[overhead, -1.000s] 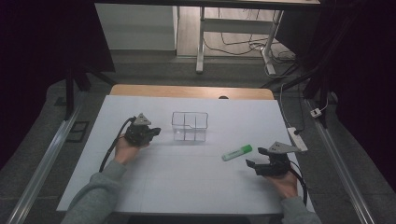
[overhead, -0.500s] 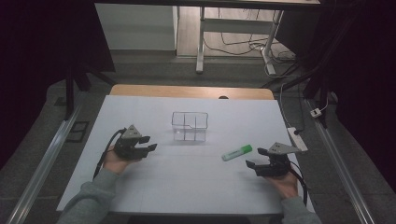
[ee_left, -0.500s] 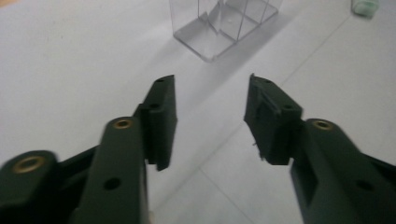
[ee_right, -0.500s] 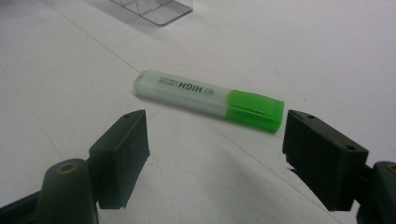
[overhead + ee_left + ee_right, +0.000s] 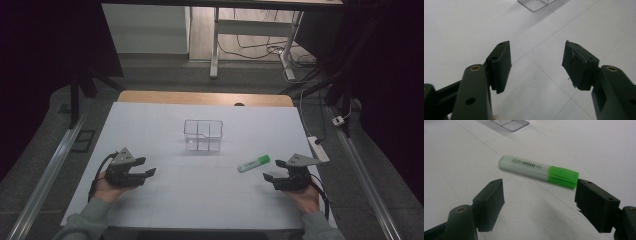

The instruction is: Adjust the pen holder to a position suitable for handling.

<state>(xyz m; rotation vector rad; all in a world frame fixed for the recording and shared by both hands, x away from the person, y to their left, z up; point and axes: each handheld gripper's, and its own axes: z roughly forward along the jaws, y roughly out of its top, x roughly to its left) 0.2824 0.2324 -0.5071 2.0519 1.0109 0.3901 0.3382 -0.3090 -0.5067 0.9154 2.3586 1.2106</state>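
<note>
A green highlighter (image 5: 253,163) lies flat on the white table (image 5: 200,195), right of centre, its green cap (image 5: 562,176) towards the near right. My right gripper (image 5: 272,170) rests just beyond it at the near right, open, jaws wide and the highlighter (image 5: 537,170) a little ahead of them, untouched. My left gripper (image 5: 145,167) sits low at the near left, open with nothing between its pads (image 5: 501,62); its jaws have just been opening. A clear divided box (image 5: 202,135) stands mid-table, and one corner of the box (image 5: 536,3) shows in the left gripper view.
The white sheet covers the table up to a wooden strip (image 5: 205,97) at the far edge. A white power strip (image 5: 319,148) lies off the right edge. Metal rails run along both sides.
My left gripper has moved away from the clear box, towards the near left, and its jaws have opened. The right gripper and the highlighter have stayed put.
</note>
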